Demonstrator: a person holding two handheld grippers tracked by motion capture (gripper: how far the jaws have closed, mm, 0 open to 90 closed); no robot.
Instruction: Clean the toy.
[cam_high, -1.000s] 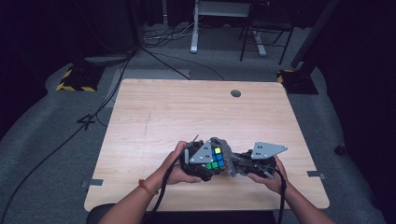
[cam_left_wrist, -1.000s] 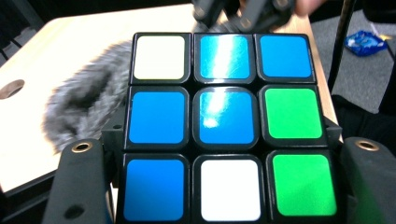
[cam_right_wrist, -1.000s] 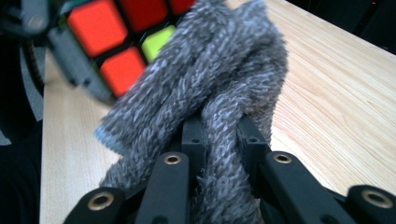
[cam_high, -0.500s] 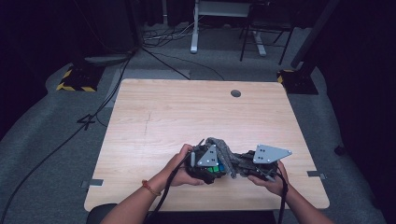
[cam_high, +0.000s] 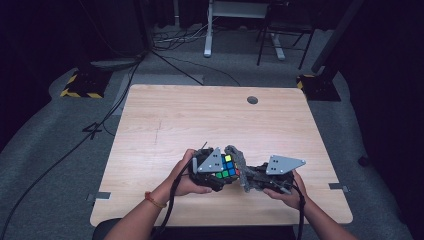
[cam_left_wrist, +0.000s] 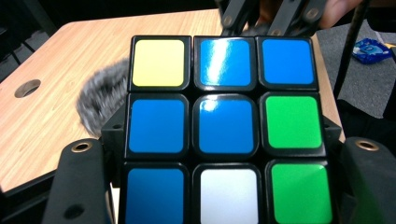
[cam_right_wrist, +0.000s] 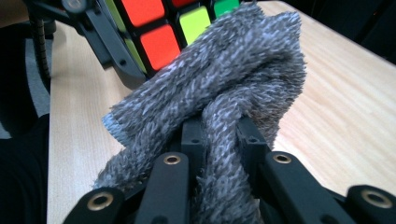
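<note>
My left gripper (cam_high: 220, 172) is shut on a colour puzzle cube (cam_high: 226, 167), held just above the near part of the wooden table (cam_high: 200, 120). In the left gripper view the cube (cam_left_wrist: 224, 130) shows mostly blue tiles with green, yellow and white ones, my jaws clamped on both its sides. My right gripper (cam_high: 247, 175) is shut on a bunched grey fuzzy cloth (cam_high: 239, 162). The cloth (cam_right_wrist: 219, 93) is pinched between my jaws in the right gripper view and presses against the cube's (cam_right_wrist: 159, 28) red and green side.
A round cable hole (cam_high: 252, 100) sits near the table's far edge. Cables (cam_high: 175, 45), a desk leg (cam_high: 207, 30) and a chair base (cam_high: 280, 40) stand on the dark floor beyond. A blue packet (cam_left_wrist: 371, 49) lies on the floor off the table's side.
The cube and both grippers shifted slightly; the cube's top face was covered by the cloth half a second ago and shows again now, with the cloth at its right side.
</note>
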